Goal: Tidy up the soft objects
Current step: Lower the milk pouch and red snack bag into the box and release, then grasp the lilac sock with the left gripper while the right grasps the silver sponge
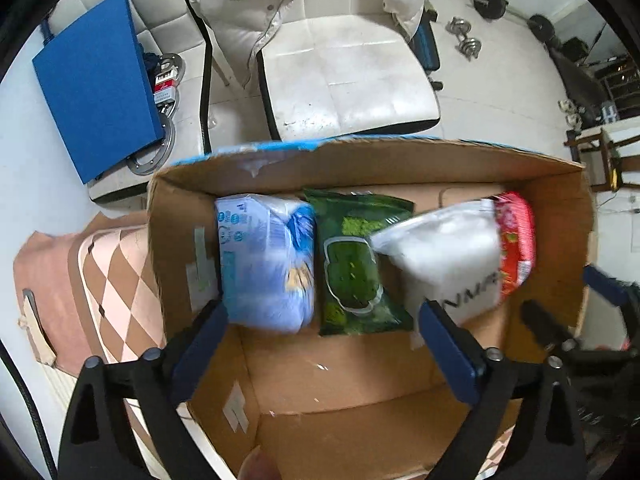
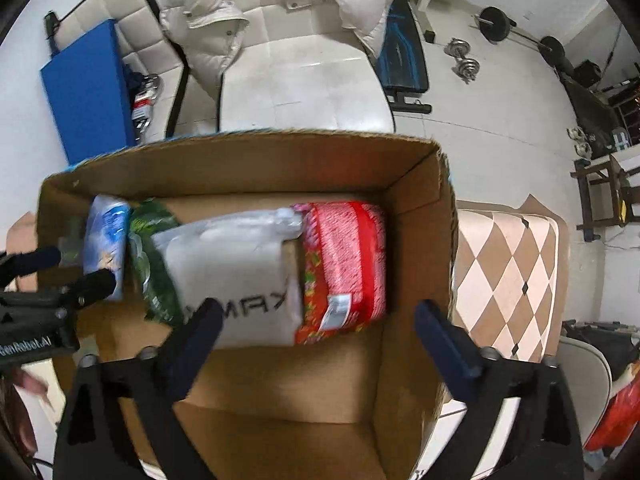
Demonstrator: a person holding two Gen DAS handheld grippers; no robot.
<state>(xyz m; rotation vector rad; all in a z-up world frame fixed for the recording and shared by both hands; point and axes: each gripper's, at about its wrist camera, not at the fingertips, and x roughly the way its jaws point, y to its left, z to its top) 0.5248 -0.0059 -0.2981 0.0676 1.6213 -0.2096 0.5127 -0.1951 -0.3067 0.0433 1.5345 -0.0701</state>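
Both claws, the left claw and the right claw, hang spread and empty over the brown cardboard box. Inside sit 4 soft packs: blue-white, green, white, red. Packing looks nearly done.

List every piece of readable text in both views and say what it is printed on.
"enRobot.AI", start cut off: on the left gripper body, in the right wrist view.
"NMA", partial: on the white pack; in the right wrist view it shows mirrored, roughly "XAM".
Blue pack: icons and print too blurred to read.
Green pack: print blurred.
Red pack: pattern and white label too small to read.
Cardboard box: no readable text.
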